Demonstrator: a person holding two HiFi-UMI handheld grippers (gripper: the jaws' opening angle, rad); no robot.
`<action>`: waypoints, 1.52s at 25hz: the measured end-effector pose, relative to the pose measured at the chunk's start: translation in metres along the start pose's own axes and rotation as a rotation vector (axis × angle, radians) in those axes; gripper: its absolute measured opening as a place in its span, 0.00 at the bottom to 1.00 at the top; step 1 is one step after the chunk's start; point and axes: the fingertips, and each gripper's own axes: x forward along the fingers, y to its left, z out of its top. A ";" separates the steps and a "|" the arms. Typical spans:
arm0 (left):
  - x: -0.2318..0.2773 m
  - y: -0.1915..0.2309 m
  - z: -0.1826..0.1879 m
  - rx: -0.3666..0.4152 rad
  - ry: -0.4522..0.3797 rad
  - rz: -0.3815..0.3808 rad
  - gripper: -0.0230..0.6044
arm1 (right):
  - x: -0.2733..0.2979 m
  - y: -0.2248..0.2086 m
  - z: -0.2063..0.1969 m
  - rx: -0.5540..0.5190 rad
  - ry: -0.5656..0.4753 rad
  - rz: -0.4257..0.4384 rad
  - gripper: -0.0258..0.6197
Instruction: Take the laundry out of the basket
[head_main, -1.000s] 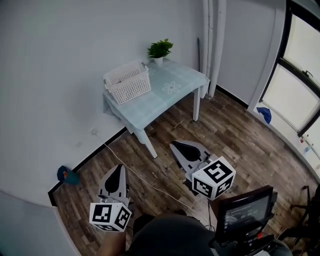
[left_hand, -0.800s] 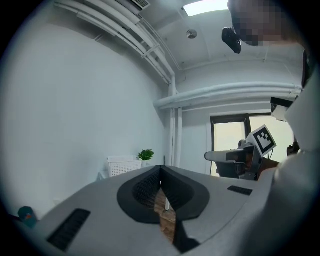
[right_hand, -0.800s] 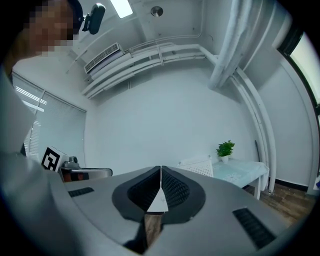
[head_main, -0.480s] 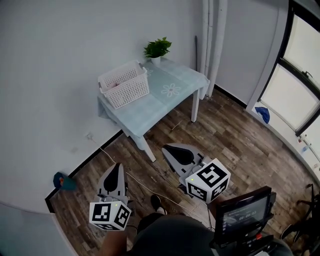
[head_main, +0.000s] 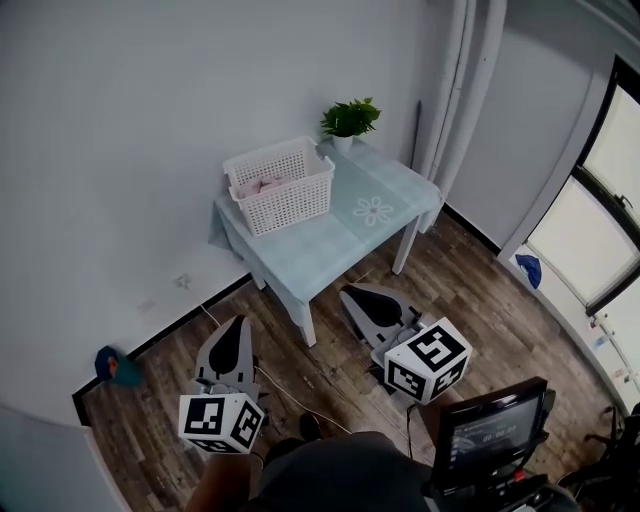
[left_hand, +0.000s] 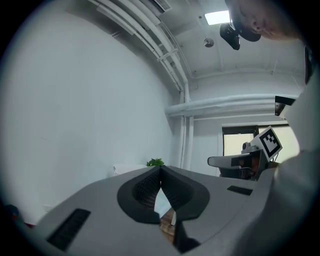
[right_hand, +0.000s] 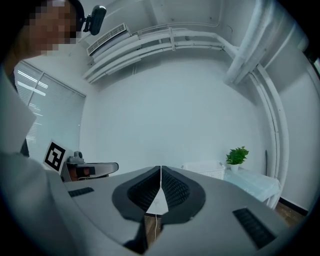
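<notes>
Laundry (head_main: 258, 186), soft pink folds, inside rectangular white lattice basket (head_main: 290, 208)

No legible text or numbers

Head cam: high, pitched steeply down; table (head_main: 300, 255) well off at 12 o'clock. Both gripper cams: low, tilted up at wall and ceiling, far from the table. All three share the potted plant (head_main: 348, 118): 6 o'clock in left gripper view, 4 o'clock in right.
</notes>
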 end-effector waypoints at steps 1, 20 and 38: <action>0.005 0.009 0.002 -0.004 -0.003 0.000 0.05 | 0.010 -0.001 0.002 -0.010 0.002 -0.002 0.07; 0.125 0.112 -0.002 -0.051 0.046 0.032 0.05 | 0.159 -0.075 0.014 -0.038 0.037 0.032 0.07; 0.287 0.127 0.022 0.013 0.066 0.187 0.05 | 0.268 -0.227 0.043 -0.099 0.049 0.238 0.07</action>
